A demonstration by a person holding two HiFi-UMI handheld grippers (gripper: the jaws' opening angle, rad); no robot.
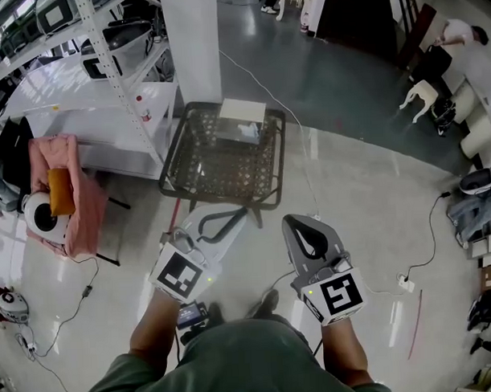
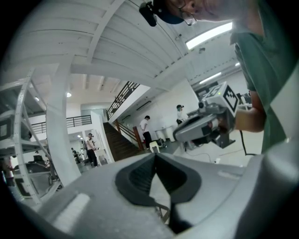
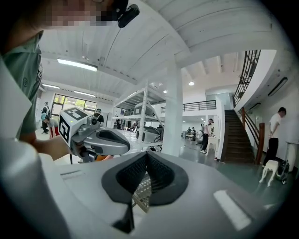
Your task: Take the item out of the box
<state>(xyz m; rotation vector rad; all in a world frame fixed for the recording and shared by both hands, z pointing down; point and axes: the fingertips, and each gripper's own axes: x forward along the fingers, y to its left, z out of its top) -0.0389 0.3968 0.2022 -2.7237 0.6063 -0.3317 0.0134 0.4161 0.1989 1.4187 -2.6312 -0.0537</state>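
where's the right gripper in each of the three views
Head view: the right gripper is low and right of centre, shut, pointing up toward the mesh table.
Left gripper view: the right gripper is at the right, mid-height, pointing left.
Right gripper view: the right gripper itself fills the bottom centre, shut.
Shared landmark: the white pillar.

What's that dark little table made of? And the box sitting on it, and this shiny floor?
The table looks like dark metal wire mesh with a matte finish; the floor shows through its top. The box is pale with flat panels, probably cardboard, though it is too small to be sure. The floor is hard and glossy, perhaps polished concrete or a coating, since it carries a bright sheen.
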